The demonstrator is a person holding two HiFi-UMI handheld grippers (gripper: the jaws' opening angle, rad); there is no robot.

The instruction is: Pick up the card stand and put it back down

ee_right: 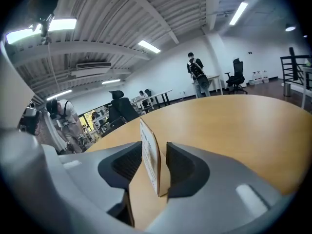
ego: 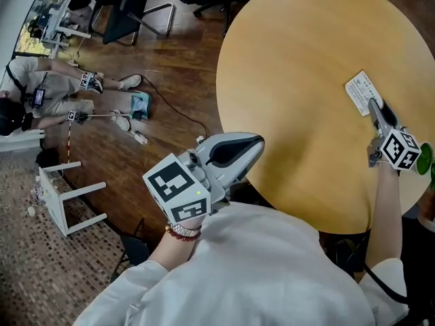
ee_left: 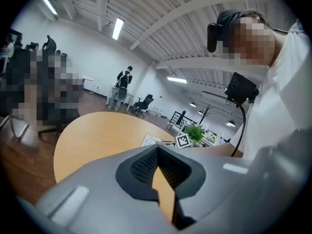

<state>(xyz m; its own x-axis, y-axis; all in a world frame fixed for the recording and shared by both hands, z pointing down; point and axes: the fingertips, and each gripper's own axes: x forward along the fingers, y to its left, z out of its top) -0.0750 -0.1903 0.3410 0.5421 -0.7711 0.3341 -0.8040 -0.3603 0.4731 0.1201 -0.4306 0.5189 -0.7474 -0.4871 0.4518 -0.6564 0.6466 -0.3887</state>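
Observation:
The card stand (ego: 360, 92) is a white printed card standing upright on the round wooden table (ego: 292, 80), near its right edge. My right gripper (ego: 372, 106) reaches it from the near side. In the right gripper view the card stand (ee_right: 149, 155) sits between the jaws of the right gripper (ee_right: 154, 149), its foot on the tabletop and a gap showing at the right pad, so the gripper is open around it. My left gripper (ego: 254, 143) hangs at the table's near-left edge, shut and holding nothing. The left gripper view shows the card stand (ee_left: 150, 140) far off.
A green plant (ego: 427, 158) stands at the table's right edge behind my right hand. On the wooden floor to the left are a crouching person (ego: 47, 94), a tipped white stool (ego: 64, 195), a cable and black chairs (ego: 129, 9).

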